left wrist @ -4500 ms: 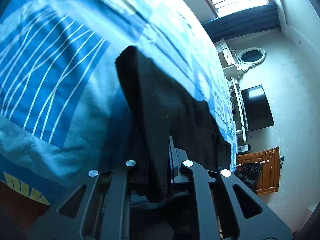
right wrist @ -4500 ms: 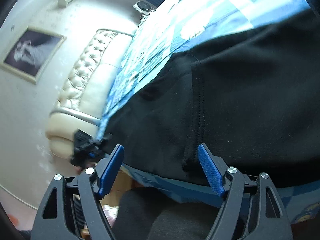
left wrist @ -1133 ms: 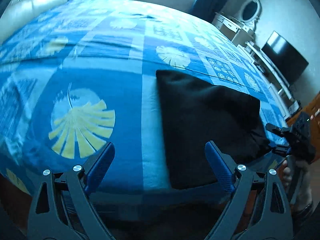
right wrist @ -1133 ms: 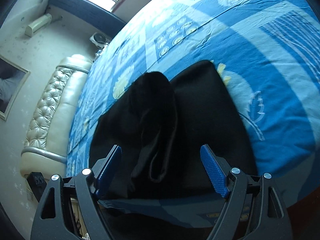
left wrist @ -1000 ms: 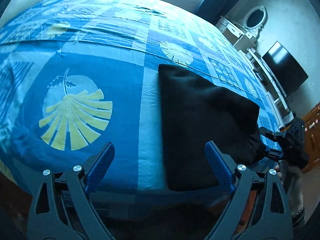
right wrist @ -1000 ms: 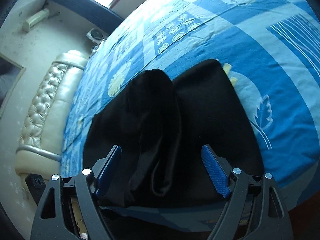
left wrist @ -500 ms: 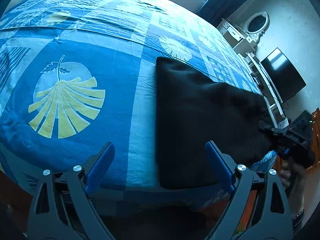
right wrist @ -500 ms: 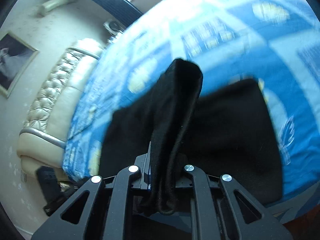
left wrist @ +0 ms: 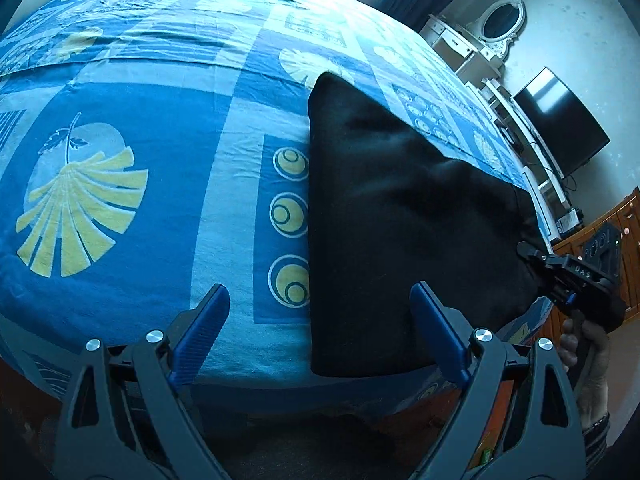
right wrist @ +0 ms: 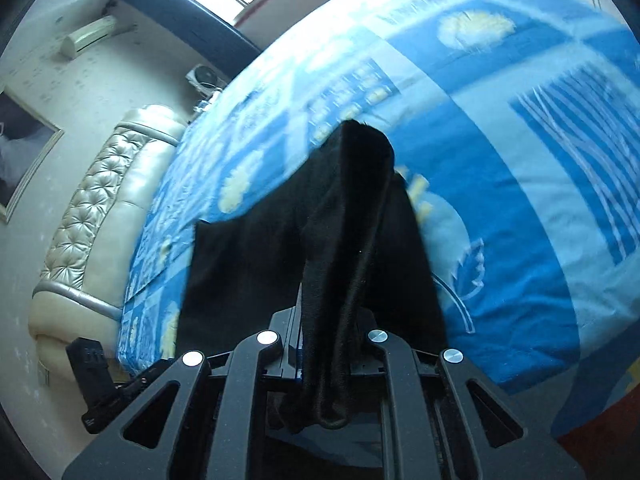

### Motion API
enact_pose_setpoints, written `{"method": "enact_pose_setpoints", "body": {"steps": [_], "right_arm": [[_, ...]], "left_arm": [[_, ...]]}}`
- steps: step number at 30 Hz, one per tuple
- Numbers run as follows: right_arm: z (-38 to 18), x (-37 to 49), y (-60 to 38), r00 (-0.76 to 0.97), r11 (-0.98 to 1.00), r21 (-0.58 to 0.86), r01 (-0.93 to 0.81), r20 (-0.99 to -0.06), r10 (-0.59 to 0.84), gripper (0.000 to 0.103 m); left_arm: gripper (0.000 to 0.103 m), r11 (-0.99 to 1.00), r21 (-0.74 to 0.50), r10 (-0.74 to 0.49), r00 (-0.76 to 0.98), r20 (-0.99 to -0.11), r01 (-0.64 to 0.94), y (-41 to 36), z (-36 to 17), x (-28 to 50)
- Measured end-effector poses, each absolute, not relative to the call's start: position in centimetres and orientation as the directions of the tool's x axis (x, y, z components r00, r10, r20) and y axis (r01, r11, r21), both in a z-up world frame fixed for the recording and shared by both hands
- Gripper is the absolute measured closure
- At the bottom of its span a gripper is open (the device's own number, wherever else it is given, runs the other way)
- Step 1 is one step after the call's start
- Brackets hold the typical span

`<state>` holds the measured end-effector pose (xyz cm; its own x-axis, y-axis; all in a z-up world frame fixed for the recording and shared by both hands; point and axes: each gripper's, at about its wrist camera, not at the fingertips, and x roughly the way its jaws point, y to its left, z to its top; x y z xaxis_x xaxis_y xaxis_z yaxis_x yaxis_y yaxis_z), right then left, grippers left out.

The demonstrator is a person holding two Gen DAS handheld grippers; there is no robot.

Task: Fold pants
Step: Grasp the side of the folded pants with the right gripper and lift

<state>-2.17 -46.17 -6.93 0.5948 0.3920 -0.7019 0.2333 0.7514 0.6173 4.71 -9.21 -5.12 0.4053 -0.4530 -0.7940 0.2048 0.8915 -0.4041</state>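
The black pants (left wrist: 400, 224) lie folded on the blue patterned bedspread (left wrist: 160, 128) near the bed's front edge. My left gripper (left wrist: 320, 324) is open and empty, held just in front of the pants' near left corner. My right gripper (right wrist: 326, 344) is shut on a bunched ridge of the black pants (right wrist: 344, 208) and lifts that edge off the bed; it also shows in the left wrist view (left wrist: 576, 280) at the pants' right end.
A cream tufted headboard (right wrist: 96, 208) stands at the bed's left in the right wrist view. A white dresser with an oval mirror (left wrist: 496, 24), a black TV (left wrist: 560, 124) and a wooden cabinet (left wrist: 624, 216) line the right wall.
My right gripper went from open over the pants to shut on a fold of them and has raised it. My left gripper let go of the pants earlier and stays open.
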Motion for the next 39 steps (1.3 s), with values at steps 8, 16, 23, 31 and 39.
{"method": "enact_pose_setpoints", "body": {"steps": [8, 16, 23, 31, 39], "right_arm": [[-9.8, -2.1, -47.3, 0.598, 0.691, 0.685, 0.230, -0.660, 0.455, 0.090], [-10.6, -2.8, -48.5, 0.607, 0.643, 0.735, 0.214, -0.616, 0.502, 0.087], [-10.2, -4.9, -49.5, 0.627, 0.631, 0.742, 0.227, -0.607, 0.488, 0.078], [-8.1, -8.6, -52.9, 0.696, 0.547, 0.778, 0.308, -0.576, 0.428, 0.037], [-8.7, -7.6, -50.9, 0.666, 0.528, 0.804, 0.273, -0.554, 0.500, 0.031]], "left_arm": [[0.010, 0.894, -0.407, -0.448, 0.368, -0.815, 0.189, -9.3, -6.8, 5.3], [0.006, 0.904, -0.374, -0.426, 0.365, -0.828, 0.207, -9.7, -7.2, 5.4], [0.004, 0.901, -0.376, -0.432, 0.358, -0.828, 0.218, -9.7, -7.3, 6.0], [0.004, 0.855, -0.478, -0.517, 0.380, -0.767, 0.199, -5.8, -5.4, 5.0], [0.004, 0.770, -0.629, -0.629, 0.303, -0.716, 0.112, -4.4, -7.5, 5.5]]}}
